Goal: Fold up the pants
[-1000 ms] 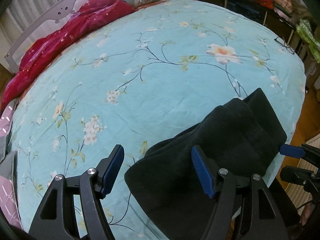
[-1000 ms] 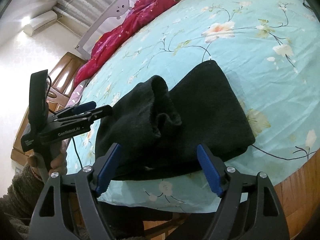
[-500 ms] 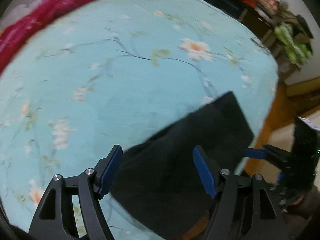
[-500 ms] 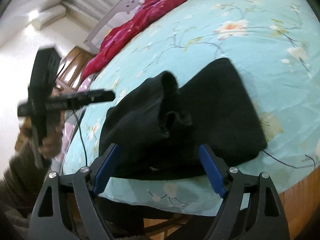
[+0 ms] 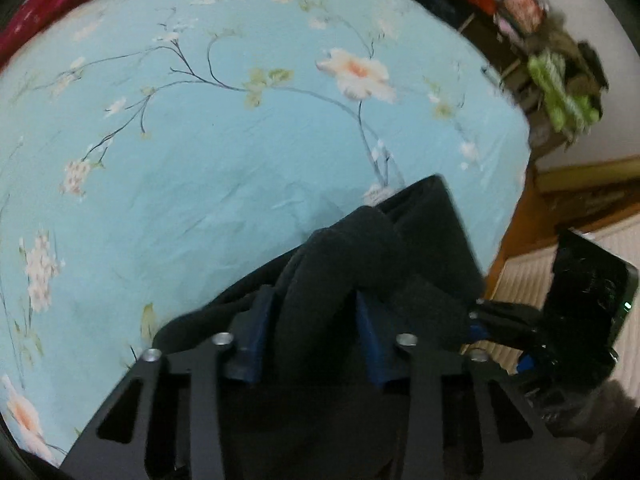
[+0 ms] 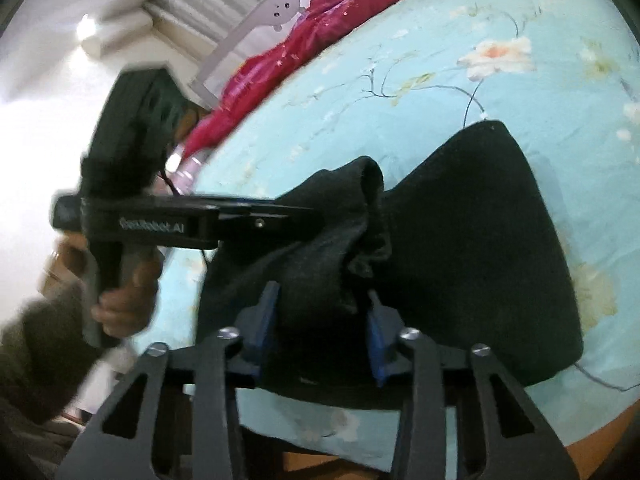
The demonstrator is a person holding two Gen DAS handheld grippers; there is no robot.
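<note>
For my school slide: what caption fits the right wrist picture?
Both grippers, right gripper and left gripper, pinch bunched black pants on a floral blue bedsheet.

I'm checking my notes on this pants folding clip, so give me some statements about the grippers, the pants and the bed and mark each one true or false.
1. The left gripper is closed on a bunch of the pants. True.
2. The right gripper hangs open above the pants. False: its fingers pinch a fold of the fabric.
3. The pants are red. False: they are black; the red thing is the blanket at the far side.
4. The pants lie near the edge of the bed. True.
5. The bed sheet is plain white. False: it is light blue with flowers.
</note>
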